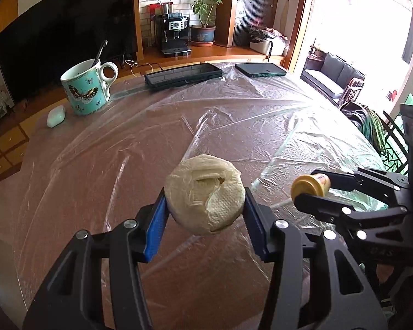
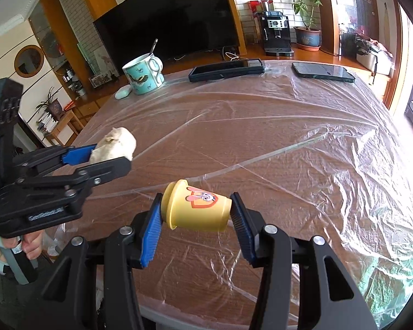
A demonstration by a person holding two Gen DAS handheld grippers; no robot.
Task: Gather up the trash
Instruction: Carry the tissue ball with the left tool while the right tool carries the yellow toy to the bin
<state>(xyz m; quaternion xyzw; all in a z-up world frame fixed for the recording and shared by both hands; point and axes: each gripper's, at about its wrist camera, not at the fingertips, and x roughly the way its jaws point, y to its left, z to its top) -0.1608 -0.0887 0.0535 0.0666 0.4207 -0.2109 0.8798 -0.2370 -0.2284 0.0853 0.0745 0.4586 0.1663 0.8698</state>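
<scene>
My left tongs (image 1: 205, 209) pinch a soft, squashy paper wad (image 1: 205, 194) at frame centre, while my right tongs (image 2: 197, 214) clamp a light, stiff yellow cup (image 2: 197, 206) end-to-end.

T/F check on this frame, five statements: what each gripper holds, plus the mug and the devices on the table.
1. The left gripper is shut on a crumpled paper wad. True.
2. The right gripper is open with nothing in it. False: it is shut on a yellow cup, held sideways.
3. The butterfly mug has a spoon in it. True.
4. The mug lies tipped over. False: it stands upright.
5. Two dark flat devices lie at the table's far edge. True.
</scene>
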